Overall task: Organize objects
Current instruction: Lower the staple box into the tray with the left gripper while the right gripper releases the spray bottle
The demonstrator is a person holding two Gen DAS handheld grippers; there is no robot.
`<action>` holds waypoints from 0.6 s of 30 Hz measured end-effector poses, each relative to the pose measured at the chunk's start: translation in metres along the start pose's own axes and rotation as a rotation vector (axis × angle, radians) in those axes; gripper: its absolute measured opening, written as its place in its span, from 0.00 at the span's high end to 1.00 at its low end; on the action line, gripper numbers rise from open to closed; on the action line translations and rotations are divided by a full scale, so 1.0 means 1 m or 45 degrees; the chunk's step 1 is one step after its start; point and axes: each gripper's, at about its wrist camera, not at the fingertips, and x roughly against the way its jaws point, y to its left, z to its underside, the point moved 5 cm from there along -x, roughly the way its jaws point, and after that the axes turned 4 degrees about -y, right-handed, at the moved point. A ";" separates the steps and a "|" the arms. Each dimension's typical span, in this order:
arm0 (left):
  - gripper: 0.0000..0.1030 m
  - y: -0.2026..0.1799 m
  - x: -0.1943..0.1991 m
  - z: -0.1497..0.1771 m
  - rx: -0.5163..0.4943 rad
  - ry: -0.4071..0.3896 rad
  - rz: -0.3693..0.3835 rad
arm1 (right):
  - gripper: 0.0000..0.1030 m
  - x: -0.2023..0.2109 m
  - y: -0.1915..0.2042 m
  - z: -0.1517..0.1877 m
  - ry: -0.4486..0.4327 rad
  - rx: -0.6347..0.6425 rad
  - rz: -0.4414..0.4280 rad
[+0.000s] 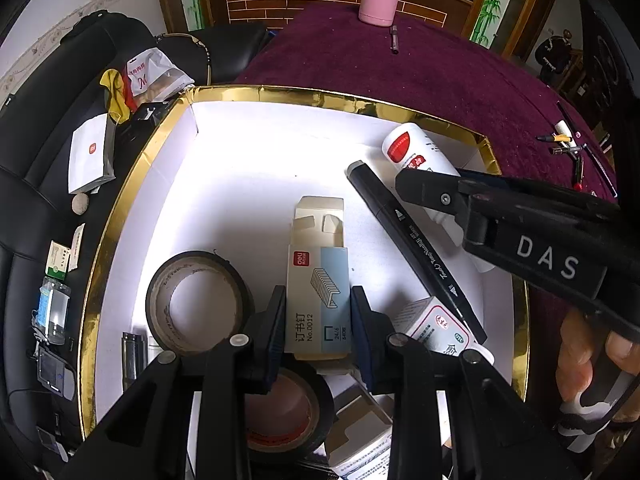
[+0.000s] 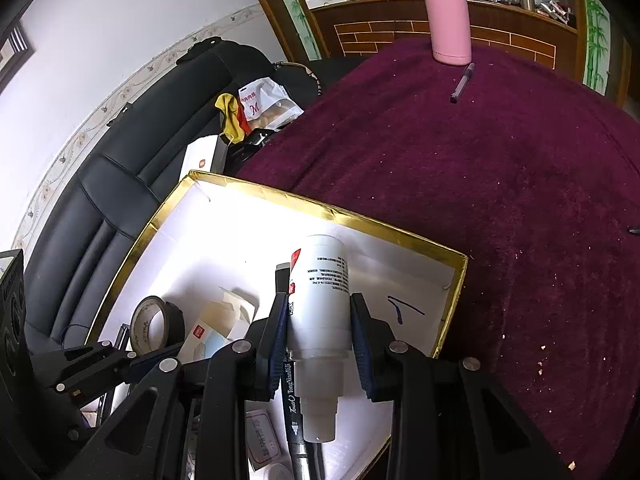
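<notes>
Left gripper [image 1: 319,308] jaws narrow, clamped on the staple box [image 1: 318,300], w/ its flap end open, held over the gold-rimmed tray [image 1: 280,94]. Right gripper [image 2: 319,320] jaws narrow too, pinching the white bottle [image 2: 322,292], cap end toward the cam, above the tray's right side. Under/around in tray: black marker [image 1: 416,248], tape roll [image 1: 198,300], 2nd tape roll [image 1: 288,408], small white carton [image 1: 436,324]; tray sits on maroon cloth [image 2: 500,200], pink tumbler [image 2: 448,20] at far end.

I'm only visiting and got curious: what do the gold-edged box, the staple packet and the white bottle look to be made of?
Gold-edged box: likely cardboard, matte white inside; the rim's shiny gold foil is creased and taped.
Staple packet: thin printed card, judging by its folded-open end flap with dull brown-grey inside.
White bottle: probably plastic, smooth and slightly glossy, printed with text; a translucent neck shows below.
</notes>
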 end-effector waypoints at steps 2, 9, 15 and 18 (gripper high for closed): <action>0.71 0.000 0.000 0.000 0.000 0.000 0.001 | 0.68 0.000 0.000 0.000 -0.003 -0.003 0.001; 0.71 0.000 0.000 0.000 -0.004 0.003 -0.001 | 0.64 0.005 -0.004 0.000 -0.021 -0.049 -0.037; 0.63 0.000 0.002 0.001 0.020 0.001 0.049 | 0.50 0.033 0.004 -0.001 -0.099 -0.028 -0.080; 0.61 0.003 0.009 0.000 0.050 -0.024 0.045 | 0.36 0.056 0.006 0.004 -0.157 -0.044 -0.123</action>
